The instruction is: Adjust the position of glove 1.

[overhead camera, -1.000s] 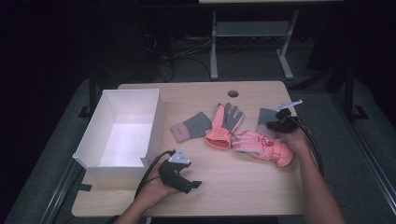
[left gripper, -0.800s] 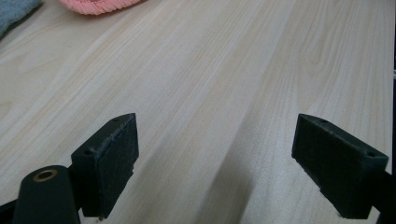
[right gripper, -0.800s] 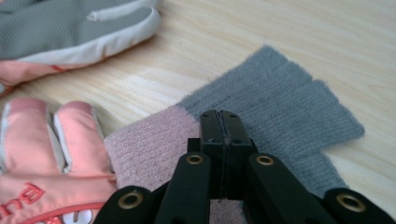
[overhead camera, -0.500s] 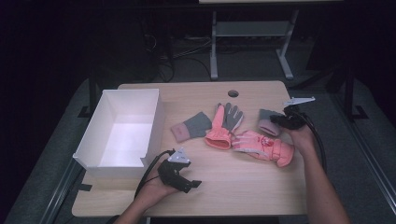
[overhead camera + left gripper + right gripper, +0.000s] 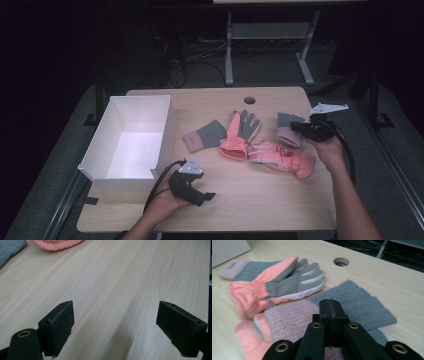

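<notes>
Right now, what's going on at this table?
A person holds a gripper in each hand at a wooden table. The right gripper, jaws shut with nothing between them, hangs over the knitted pink-and-grey cuff of one orange glove. The left gripper rests open near the white box.

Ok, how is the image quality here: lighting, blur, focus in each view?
High view: the table is lit and everything around it is nearly black; the white box glares brightly inside. Left gripper view: even light, sharp wood grain, a soft shadow between the jaws. Right gripper view: the pink and grey gloves look soft, blurrier toward the lower left.
</notes>
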`<action>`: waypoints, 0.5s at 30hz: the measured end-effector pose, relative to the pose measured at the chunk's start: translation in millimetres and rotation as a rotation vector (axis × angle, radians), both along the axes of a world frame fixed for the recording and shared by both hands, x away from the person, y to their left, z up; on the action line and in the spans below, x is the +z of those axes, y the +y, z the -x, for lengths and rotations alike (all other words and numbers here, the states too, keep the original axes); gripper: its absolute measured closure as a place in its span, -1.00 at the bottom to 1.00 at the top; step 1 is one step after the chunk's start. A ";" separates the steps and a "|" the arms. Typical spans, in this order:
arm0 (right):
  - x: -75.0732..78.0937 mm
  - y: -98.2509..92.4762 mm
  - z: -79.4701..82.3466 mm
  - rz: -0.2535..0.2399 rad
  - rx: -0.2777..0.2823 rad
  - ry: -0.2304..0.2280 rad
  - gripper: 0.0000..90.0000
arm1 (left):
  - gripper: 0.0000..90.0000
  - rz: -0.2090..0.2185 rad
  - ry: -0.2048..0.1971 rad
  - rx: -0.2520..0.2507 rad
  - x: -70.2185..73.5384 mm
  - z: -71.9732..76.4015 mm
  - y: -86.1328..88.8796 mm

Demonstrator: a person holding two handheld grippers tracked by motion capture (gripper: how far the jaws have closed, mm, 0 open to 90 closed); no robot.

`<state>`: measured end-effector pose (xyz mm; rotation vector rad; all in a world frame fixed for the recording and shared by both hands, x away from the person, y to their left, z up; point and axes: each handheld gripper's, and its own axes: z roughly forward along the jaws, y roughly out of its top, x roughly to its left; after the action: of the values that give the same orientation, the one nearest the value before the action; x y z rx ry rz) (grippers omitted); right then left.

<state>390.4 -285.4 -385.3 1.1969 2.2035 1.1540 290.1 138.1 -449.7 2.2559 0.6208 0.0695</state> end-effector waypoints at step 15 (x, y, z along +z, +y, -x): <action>13.3 24.1 58.2 0.005 0.108 -0.025 1.00 | -0.68 -0.008 -0.004 -0.011 -0.7 0.5 -2.0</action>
<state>332.2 -261.4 -372.0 1.0668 2.2753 1.1979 289.7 136.1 -450.3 2.2658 0.6070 0.0715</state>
